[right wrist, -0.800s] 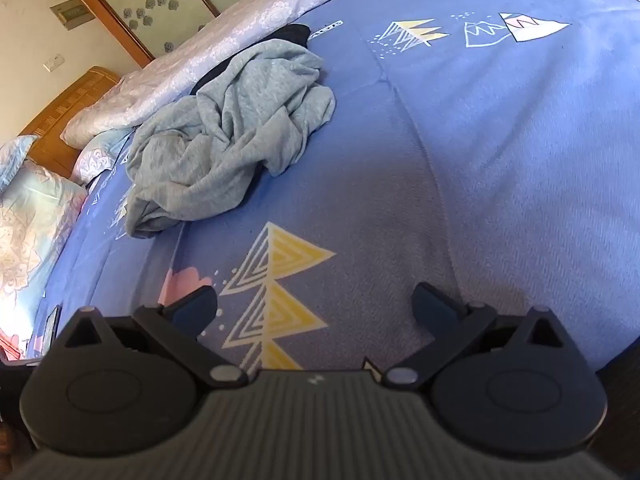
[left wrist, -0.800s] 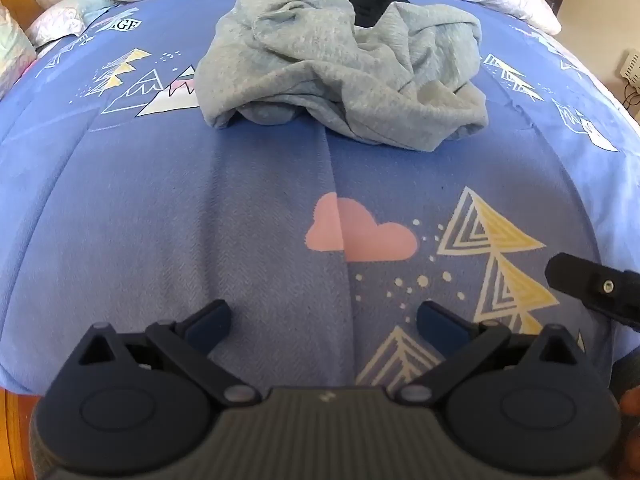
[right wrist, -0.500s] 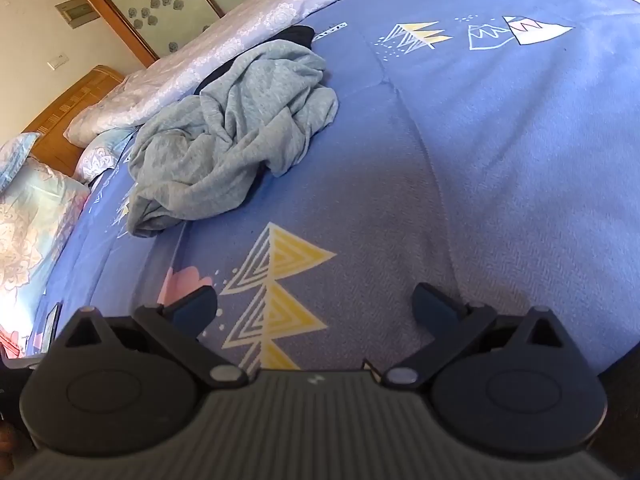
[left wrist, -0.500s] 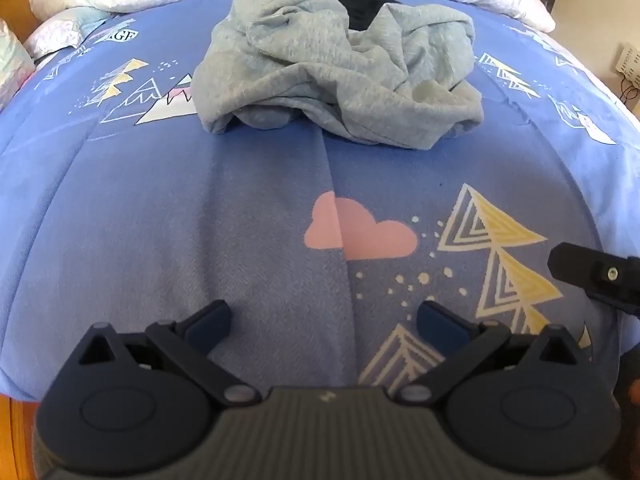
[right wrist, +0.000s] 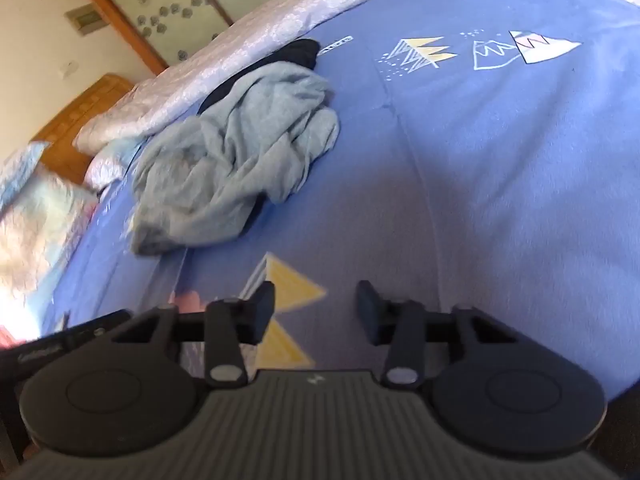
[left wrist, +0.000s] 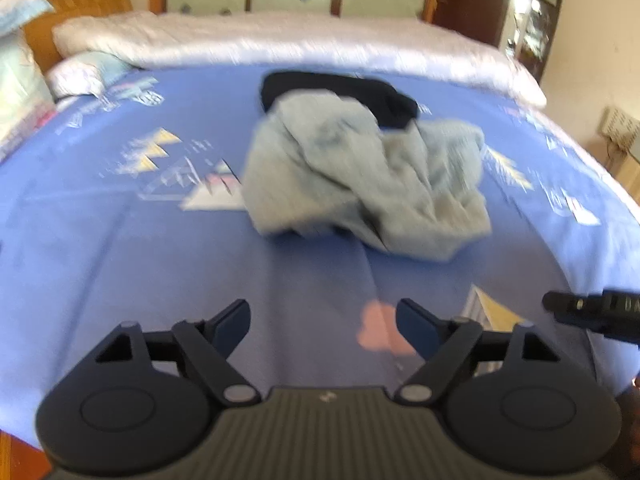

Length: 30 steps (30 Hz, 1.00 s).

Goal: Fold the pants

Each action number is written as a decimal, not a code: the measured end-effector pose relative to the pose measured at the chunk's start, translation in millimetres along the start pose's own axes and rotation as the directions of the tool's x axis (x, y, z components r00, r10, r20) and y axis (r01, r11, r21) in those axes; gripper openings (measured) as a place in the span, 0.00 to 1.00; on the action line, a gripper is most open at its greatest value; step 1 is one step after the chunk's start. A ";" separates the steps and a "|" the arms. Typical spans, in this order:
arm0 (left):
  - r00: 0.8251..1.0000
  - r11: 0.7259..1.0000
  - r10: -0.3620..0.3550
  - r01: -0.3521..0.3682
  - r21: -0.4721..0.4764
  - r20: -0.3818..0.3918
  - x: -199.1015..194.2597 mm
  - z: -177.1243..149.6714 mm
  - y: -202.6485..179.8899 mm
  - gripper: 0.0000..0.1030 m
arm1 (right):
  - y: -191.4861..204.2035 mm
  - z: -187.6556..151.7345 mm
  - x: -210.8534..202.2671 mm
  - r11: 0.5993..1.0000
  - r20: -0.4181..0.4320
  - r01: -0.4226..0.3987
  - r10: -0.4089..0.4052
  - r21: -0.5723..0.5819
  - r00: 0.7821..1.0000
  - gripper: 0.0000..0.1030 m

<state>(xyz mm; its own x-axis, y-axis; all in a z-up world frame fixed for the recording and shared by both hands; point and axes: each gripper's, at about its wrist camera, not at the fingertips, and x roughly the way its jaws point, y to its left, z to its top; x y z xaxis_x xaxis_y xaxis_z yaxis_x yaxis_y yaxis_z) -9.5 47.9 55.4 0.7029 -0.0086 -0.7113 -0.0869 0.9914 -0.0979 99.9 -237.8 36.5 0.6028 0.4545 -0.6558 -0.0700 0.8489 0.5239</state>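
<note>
Blue bedspread [left wrist: 100, 248] spread wide under both tools. Grey pants [left wrist: 360, 184] lay crumpled in a heap well ahead of the jaws, no long axis readable, partly over a dark garment [left wrist: 372, 92]. Sat straight ahead of the left gripper [left wrist: 324, 320], ahead and to the left of the right gripper [right wrist: 316, 308]. Left jaws stood wide, right jaws about half apart, both empty. Looked roughly equally far from each.

Left gripper [left wrist: 324, 326] tilts downward, jaws parted wide and empty. Right gripper [right wrist: 316, 308], at its three o'clock, tilts likewise, jaws narrower, empty, just been closing.
</note>
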 end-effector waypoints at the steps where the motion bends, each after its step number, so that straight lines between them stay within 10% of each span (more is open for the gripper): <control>1: 1.000 1.000 0.003 -0.003 -0.011 0.008 -2.2 3.2 5.6 0.72 | -0.8 7.8 3.0 1.000 0.011 -0.001 0.001 0.011 1.000 0.44; 10: 1.000 0.994 0.018 -0.016 -0.108 0.012 -11.2 13.9 38.6 0.71 | 30.9 51.3 83.2 0.997 -0.085 -0.050 0.056 0.062 0.995 0.45; 12: 1.000 0.994 0.021 -0.019 -0.108 0.015 -12.9 16.0 42.0 0.71 | 40.9 47.4 102.6 0.998 -0.144 -0.047 0.054 0.051 0.988 0.04; 13: 1.000 0.994 0.022 -0.020 -0.109 0.017 -13.7 16.0 44.2 0.72 | 43.5 47.3 103.0 0.998 -0.143 -0.036 0.043 0.053 0.989 0.03; 20: 1.000 0.987 -0.004 0.003 -0.159 -0.007 -2.3 31.2 66.9 0.73 | 52.7 61.7 18.1 0.993 0.112 -0.072 0.082 -0.089 0.990 0.03; 27: 0.996 0.981 -0.094 0.091 -0.171 -0.009 42.3 76.4 51.6 0.89 | 26.6 63.8 -27.1 0.998 0.194 -0.056 0.061 -0.035 0.979 0.03; 30: 0.990 0.976 -0.126 0.112 -0.185 -0.063 78.2 86.3 37.2 0.62 | 31.6 61.0 -51.1 0.997 0.299 -0.015 0.037 -0.078 0.953 0.02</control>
<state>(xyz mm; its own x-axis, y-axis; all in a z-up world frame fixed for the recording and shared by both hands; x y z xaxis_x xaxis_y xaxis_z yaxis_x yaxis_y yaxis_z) 103.2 95.4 56.2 0.6620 -0.1412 -0.7361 -0.1369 0.9428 -0.3040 115.4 -250.7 119.7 0.8100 0.3842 -0.4431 -0.1403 0.8606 0.4896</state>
